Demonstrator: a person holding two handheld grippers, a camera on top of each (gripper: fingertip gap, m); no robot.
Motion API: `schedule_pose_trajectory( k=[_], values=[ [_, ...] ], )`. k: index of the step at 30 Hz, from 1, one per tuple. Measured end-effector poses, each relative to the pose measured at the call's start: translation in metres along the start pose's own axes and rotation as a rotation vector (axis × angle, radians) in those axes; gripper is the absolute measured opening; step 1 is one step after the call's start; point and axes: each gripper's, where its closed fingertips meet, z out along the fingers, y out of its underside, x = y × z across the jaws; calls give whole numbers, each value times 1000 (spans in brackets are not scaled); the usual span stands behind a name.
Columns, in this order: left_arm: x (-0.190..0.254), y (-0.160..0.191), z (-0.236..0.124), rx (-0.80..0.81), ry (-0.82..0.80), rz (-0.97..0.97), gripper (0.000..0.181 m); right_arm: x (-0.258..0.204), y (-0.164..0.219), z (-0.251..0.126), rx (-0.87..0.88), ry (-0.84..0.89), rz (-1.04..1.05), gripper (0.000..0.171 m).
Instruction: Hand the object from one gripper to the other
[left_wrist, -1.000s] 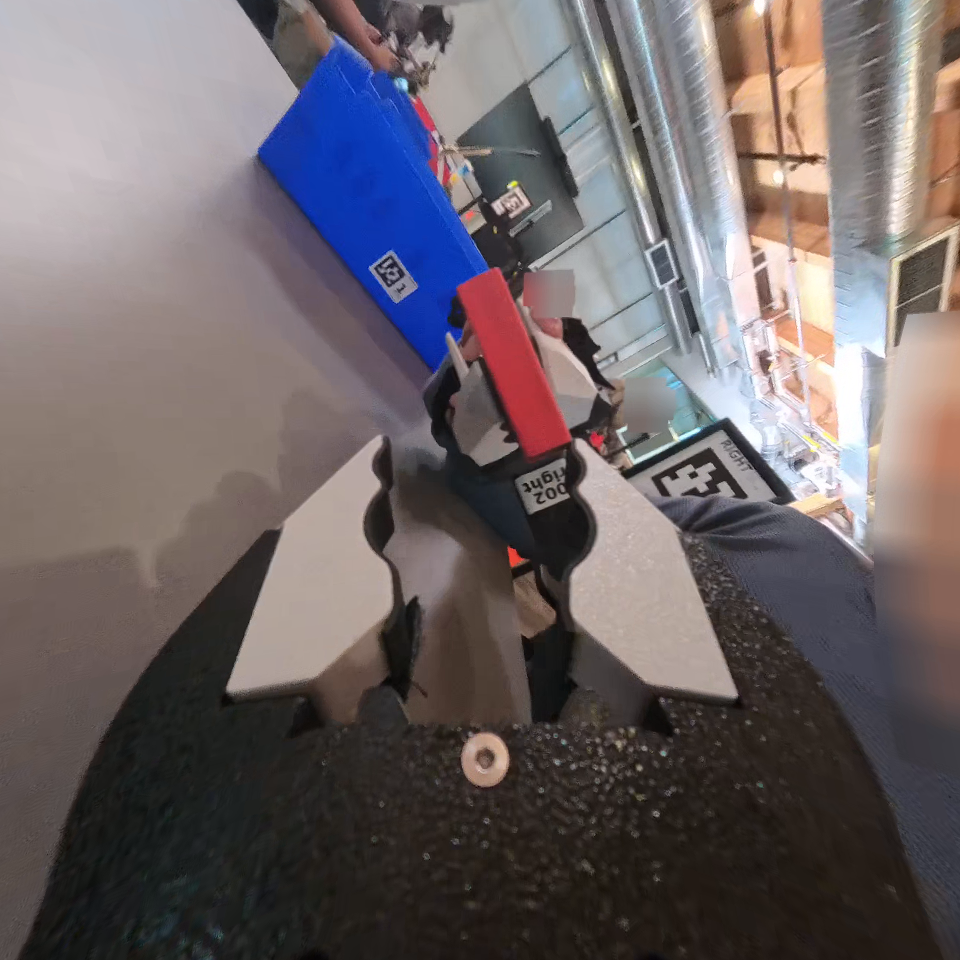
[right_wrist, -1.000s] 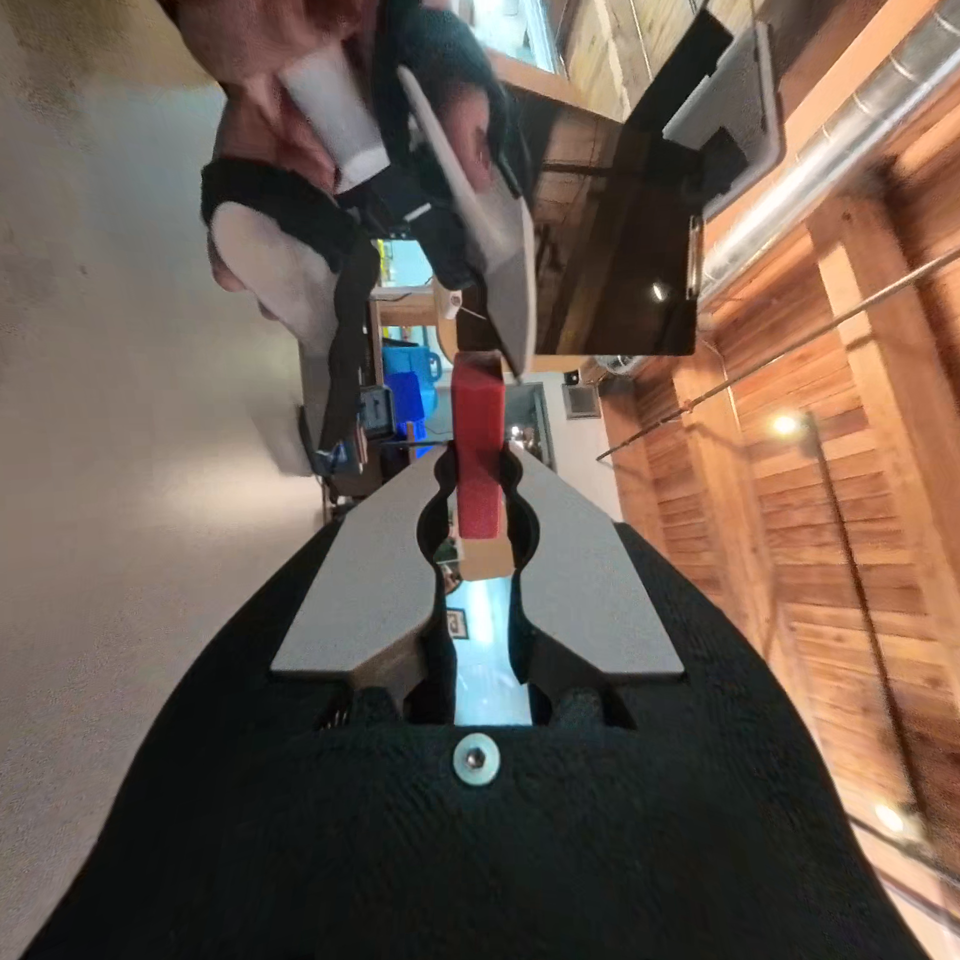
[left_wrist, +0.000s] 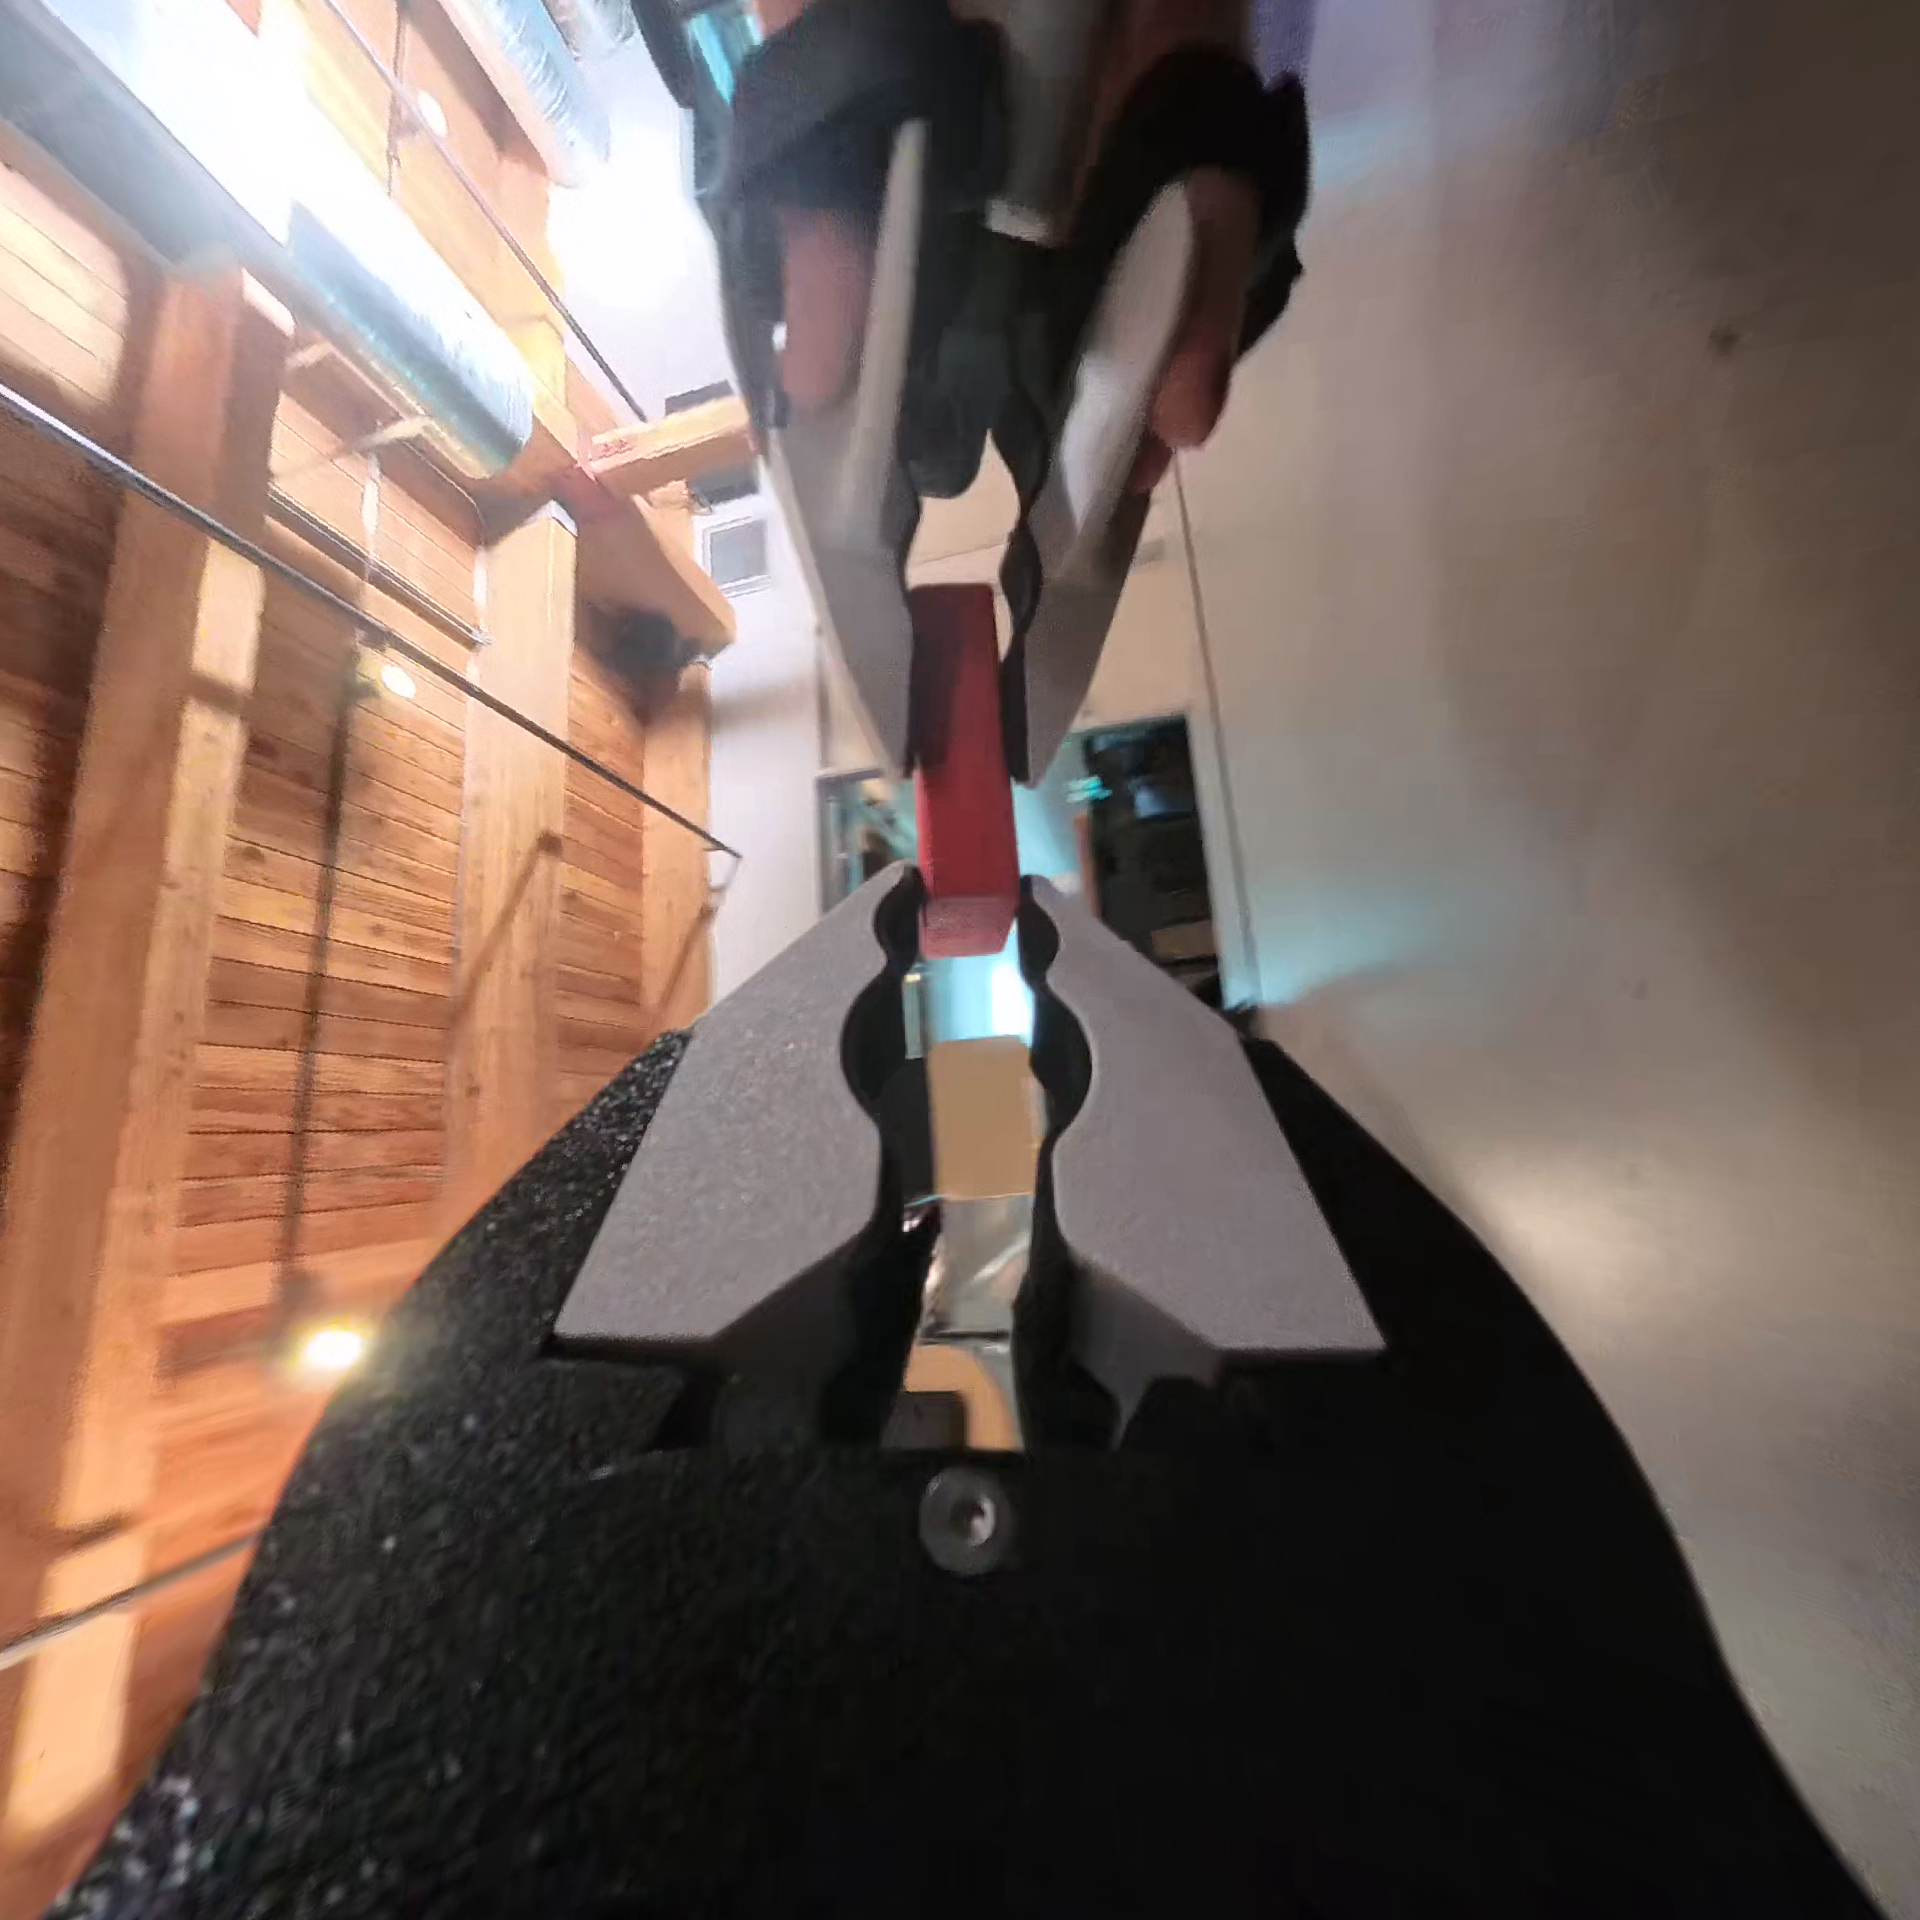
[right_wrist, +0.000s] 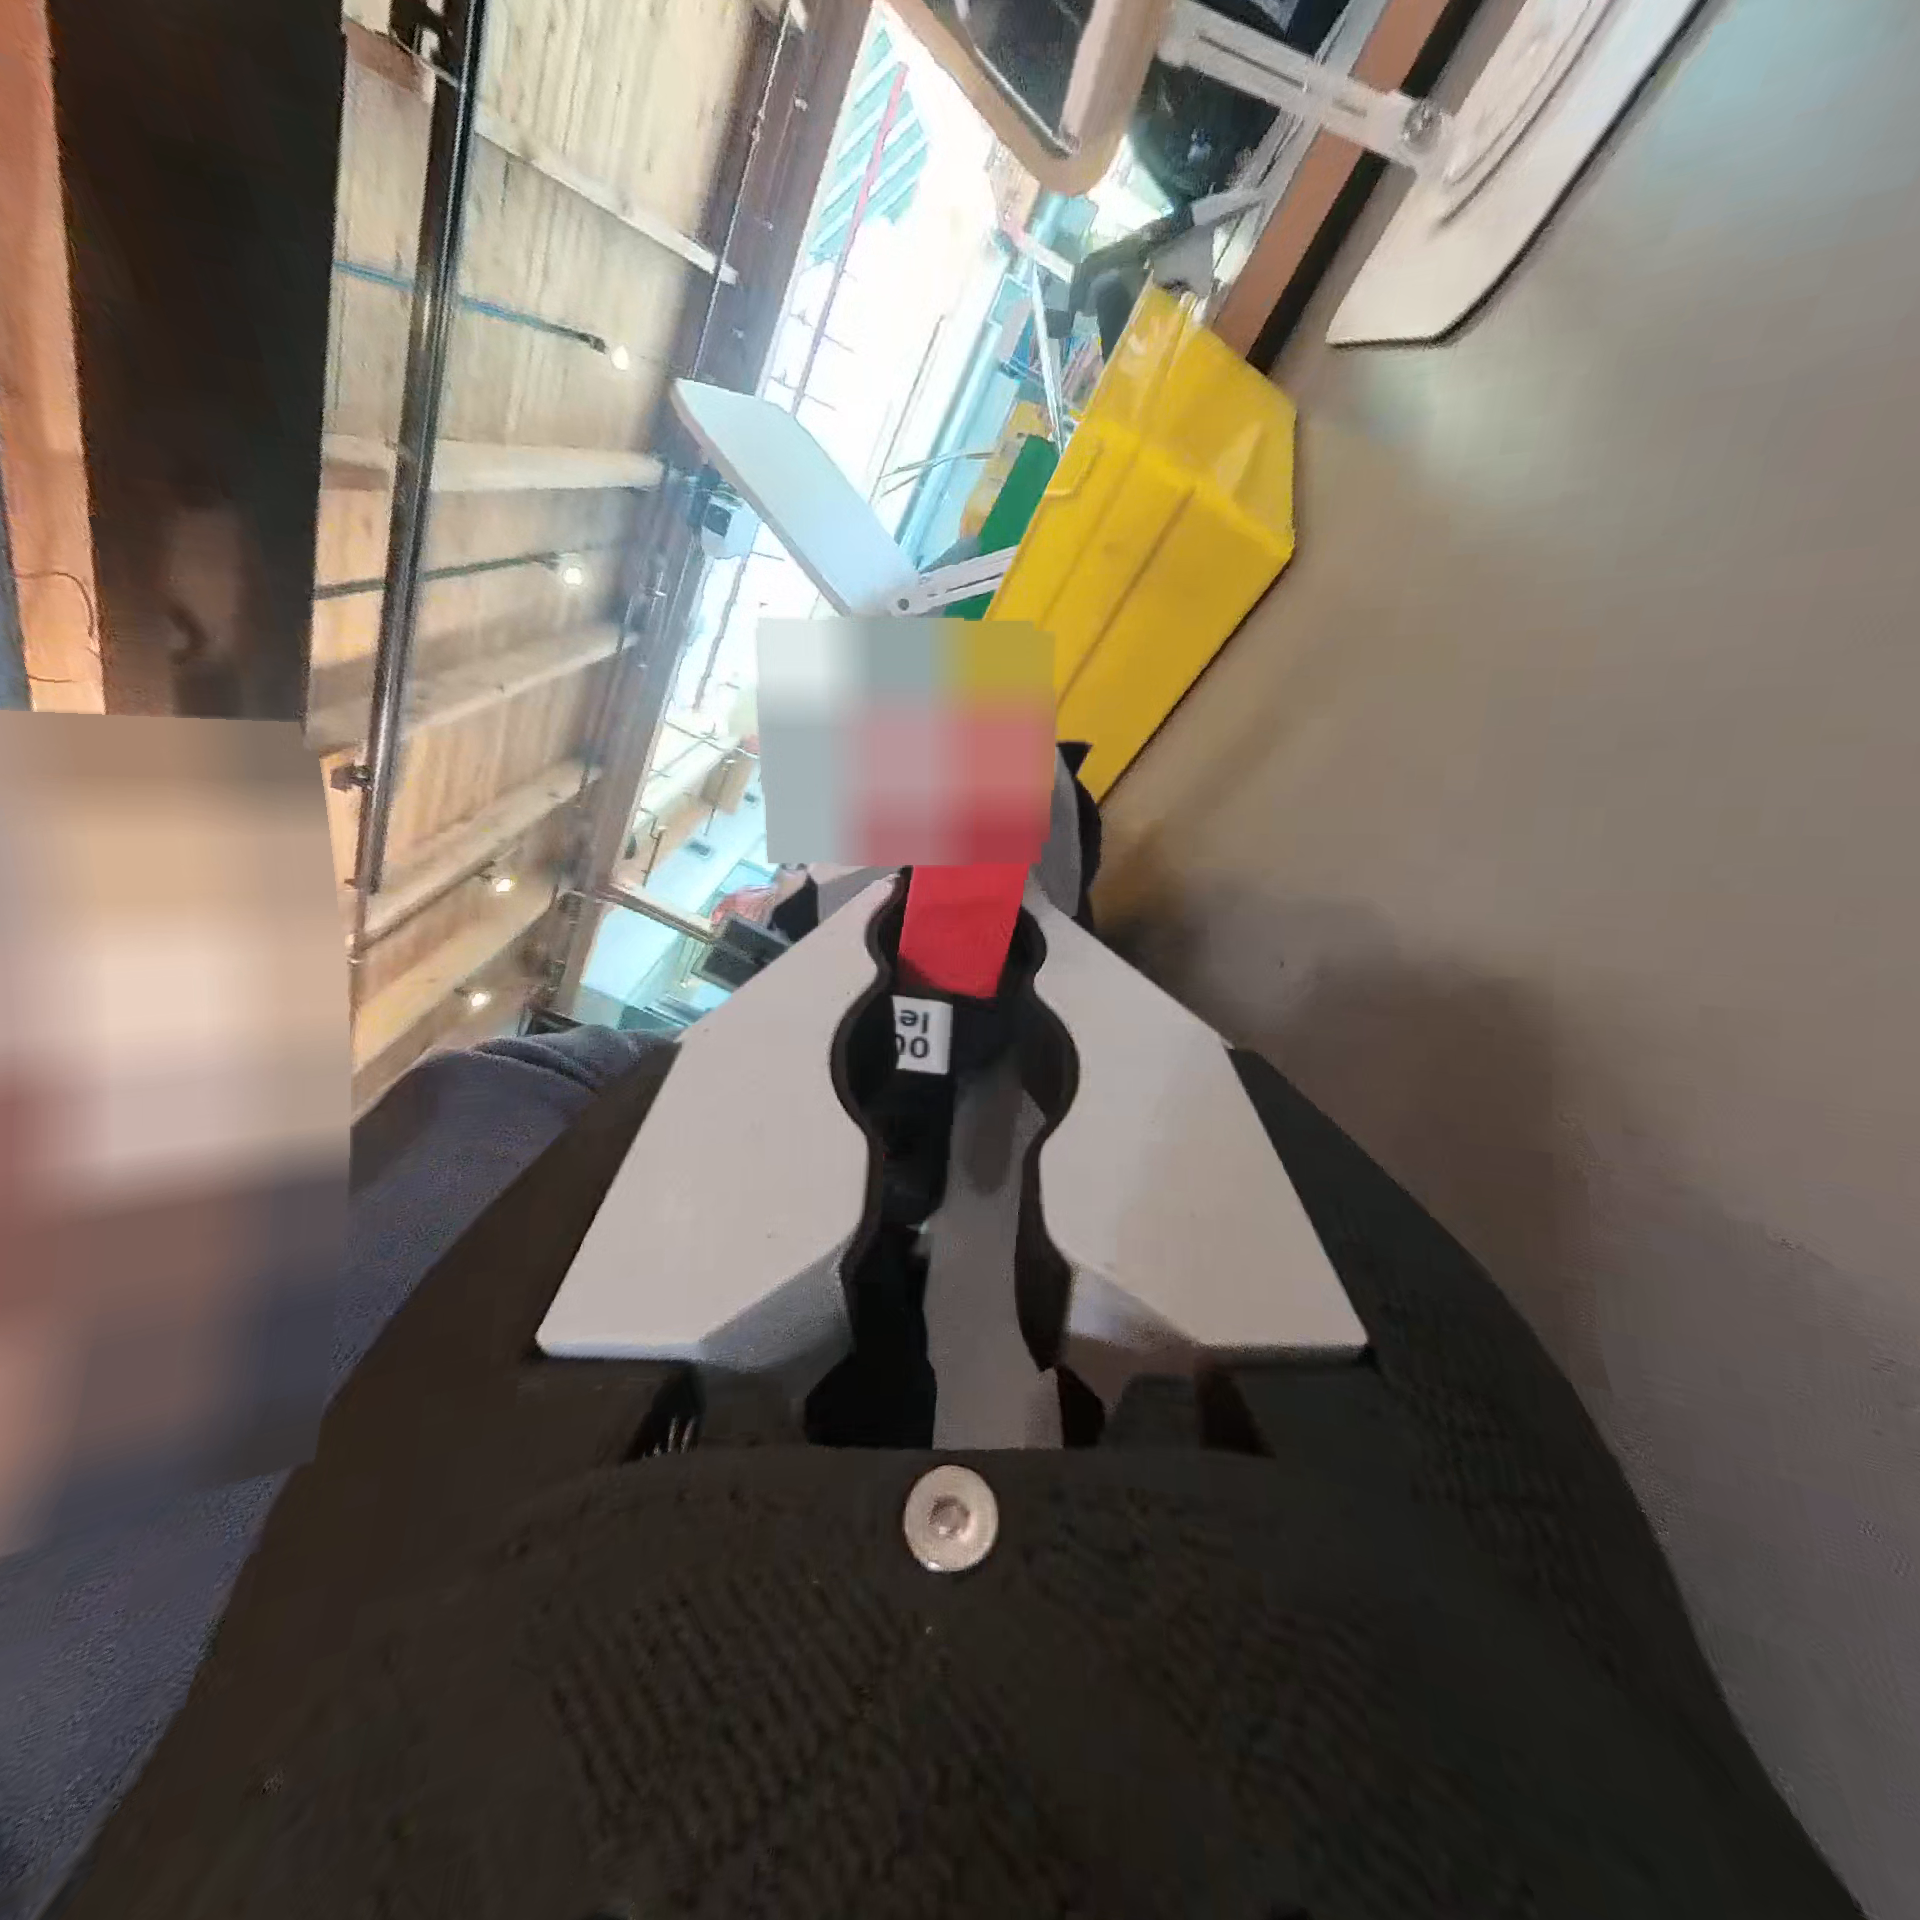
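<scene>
A red block (left_wrist: 961, 790) hangs in the air between the two grippers. In the left wrist view my left gripper (left_wrist: 968, 894) is shut on its near end with just the fingertips. The right gripper (left_wrist: 966, 777) comes from above and is clamped on the far end. In the right wrist view the right gripper (right_wrist: 961, 914) holds the red block (right_wrist: 956, 935) between its tips. A mosaic patch hides the block's far part. A grey finger (right_wrist: 977, 1174) of the left gripper shows through the gap behind it.
A hand (left_wrist: 1184, 384) holds the right gripper. A pale grey tabletop (right_wrist: 1558, 935) fills the right side. On it stands a yellow bin (right_wrist: 1153, 582). A dark blue sleeve (right_wrist: 468, 1122) is at the left. A wooden wall (left_wrist: 312, 831) lies beyond.
My left gripper was wide open beside the block and is now closed on its free end. The right gripper still grips it. Both views have swung round.
</scene>
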Motion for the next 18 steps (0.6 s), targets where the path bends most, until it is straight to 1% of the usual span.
schedule_pose_trajectory(
  k=[2,3,4,5,6,7,8,9,10,11,12,14,15,16,18],
  values=[
    [1,0,2,3,45,-197,22,3,-2,-2,8,17,-45,16],
    [0,1,3,15,60,-342,26,4,-3,-4,12,24,-75,15],
    [2,1,4,30,102,-501,42,3,-5,-7,18,31,-106,15],
    [6,0,4,52,177,-671,69,2,-7,-10,24,35,-148,15],
    [9,-3,3,88,261,-874,86,-1,-8,-13,26,37,-203,15],
    [8,-8,2,146,348,-1103,97,-2,-9,-16,20,50,-266,15],
    [1,-13,-1,223,427,-1337,101,-3,-7,-18,4,73,-346,15],
    [-10,-17,-4,315,495,-1555,98,-6,-3,-19,-21,89,-455,15],
    [-21,-18,-8,410,555,-1735,89,-11,2,-20,-46,99,-577,15],
    [-29,-16,-10,464,586,-1863,78,-15,7,-19,-71,119,-702,15],
    [-31,-17,-13,509,632,-1925,69,-18,12,-18,-92,142,-828,15],
    [-31,-26,-19,576,723,-1950,53,-26,22,-16,-124,149,-1041,15],
    [-31,-30,-21,589,748,-1948,47,-27,26,-15,-140,156,-1114,15],
    [-29,-35,-21,589,766,-1941,40,-26,30,-14,-158,169,-1173,16],
    [-26,-44,-24,603,806,-1890,19,-24,33,-13,-178,190,-1243,16]
  ],
)
